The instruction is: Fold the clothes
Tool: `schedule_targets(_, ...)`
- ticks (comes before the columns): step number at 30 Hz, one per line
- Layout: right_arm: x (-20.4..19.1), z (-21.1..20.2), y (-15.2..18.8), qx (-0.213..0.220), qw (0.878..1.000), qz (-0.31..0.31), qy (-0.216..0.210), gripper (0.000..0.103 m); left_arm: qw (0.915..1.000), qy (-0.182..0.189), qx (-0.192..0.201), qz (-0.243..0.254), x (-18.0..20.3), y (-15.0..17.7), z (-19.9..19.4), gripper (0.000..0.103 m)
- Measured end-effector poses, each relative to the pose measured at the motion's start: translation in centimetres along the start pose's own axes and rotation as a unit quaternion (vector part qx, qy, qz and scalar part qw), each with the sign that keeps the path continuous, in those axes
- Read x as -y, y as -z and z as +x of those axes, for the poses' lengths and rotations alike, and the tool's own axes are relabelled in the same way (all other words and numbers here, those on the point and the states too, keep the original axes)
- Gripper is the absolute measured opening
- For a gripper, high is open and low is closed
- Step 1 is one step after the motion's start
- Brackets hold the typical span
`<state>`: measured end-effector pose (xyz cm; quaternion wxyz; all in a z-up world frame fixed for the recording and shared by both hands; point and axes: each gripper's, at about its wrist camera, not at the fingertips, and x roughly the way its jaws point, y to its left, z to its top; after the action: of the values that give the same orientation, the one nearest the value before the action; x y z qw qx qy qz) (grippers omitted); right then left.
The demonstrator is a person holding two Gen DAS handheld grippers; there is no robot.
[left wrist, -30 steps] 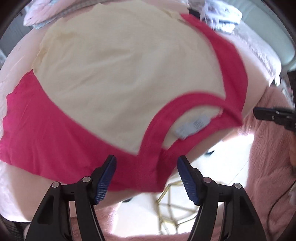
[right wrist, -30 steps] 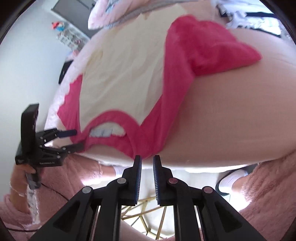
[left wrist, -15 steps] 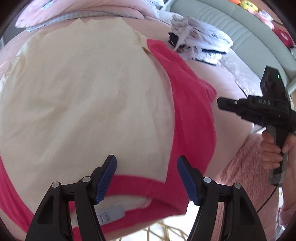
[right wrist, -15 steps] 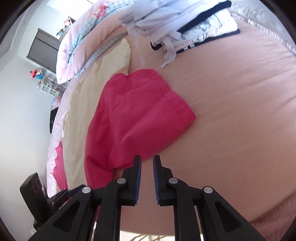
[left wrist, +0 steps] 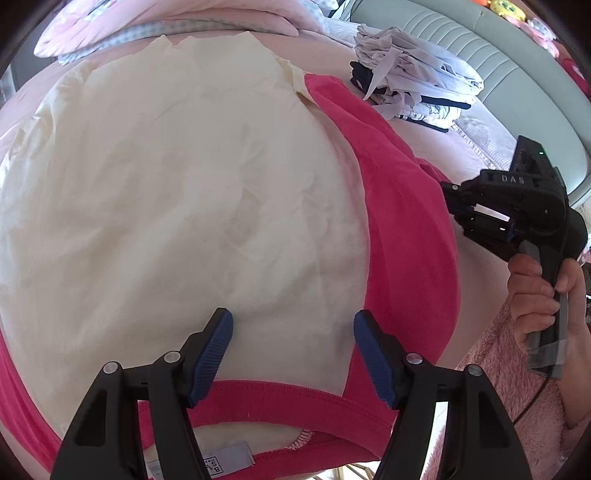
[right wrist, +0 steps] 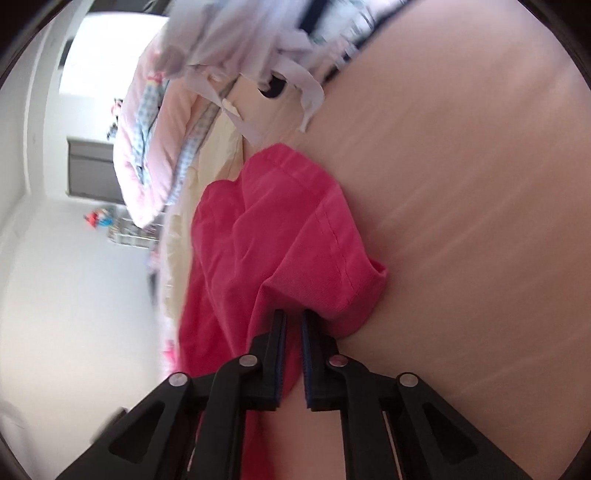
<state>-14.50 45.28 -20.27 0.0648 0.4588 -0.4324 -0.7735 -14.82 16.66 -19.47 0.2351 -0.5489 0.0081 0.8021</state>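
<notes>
T-shirt, cream body with pink sleeves and pink neck band, is laid flat on the pink bed sheet, neck opening and label nearest the left wrist camera. The pink sleeve on the right-hand side is seen bunched and partly doubled over itself, its stitched hem lying toward the bare sheet. The right gripper is placed at the near corner of that sleeve; its fingers are clenched almost together and a thin fold of pink cloth appears to be pinched between the pads, though how deep the bite goes cannot be told from the blurred right wrist view. The left gripper is held above the upper chest of the shirt, just behind the neck band, with its fingers released and spread and nothing between them. The step in hand is judged to be folding the sleeve inward over the cream body. For a clean fold, the hem corner should be carried low across the seam line so that the sleeve is unrolled rather than dragged; the body could be pinned near the shoulder by the free gripper to prevent shifting. A shallow pinch may slip. Beyond the shirt, a pile of pale clothes is seen toward the back, well apart, and a pink quilt along the far edge.
</notes>
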Motion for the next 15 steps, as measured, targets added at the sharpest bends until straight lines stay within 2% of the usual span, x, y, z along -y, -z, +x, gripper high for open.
schedule_targets(3, -1.6, -1.9, -0.1, 0.037, 0.997, -0.042, 0.045, 0.003, 1.0000, 0.000, -0.001, 0.003, -0.1, 0.3, -0.2, 0.066)
schedule_targets(6, -1.1, -3.0, -0.4, 0.047, 0.997, -0.020, 0.061, 0.005, 1.0000, -0.001, 0.001, 0.009, 0.1, 0.8, -0.6, 0.070)
schedule_targets(7, -0.5, -3.0, -0.5, 0.037, 0.998, -0.002, 0.053, 0.009, 0.9999, -0.001, 0.002, 0.011, 0.2, 1.0, -0.7, 0.071)
schedule_targets(10, 1.1, -2.6, -0.5, 0.017, 0.998, 0.042, 0.036, 0.051, 0.9999, -0.002, 0.005, 0.014, 0.4, 1.4, -0.9, 0.072)
schedule_targets(15, 1.1, -1.0, -0.3, 0.040, 0.997, 0.057, 0.040, 0.052, 0.9997, -0.006, 0.009, 0.023, 1.0, 2.1, -1.0, 0.072)
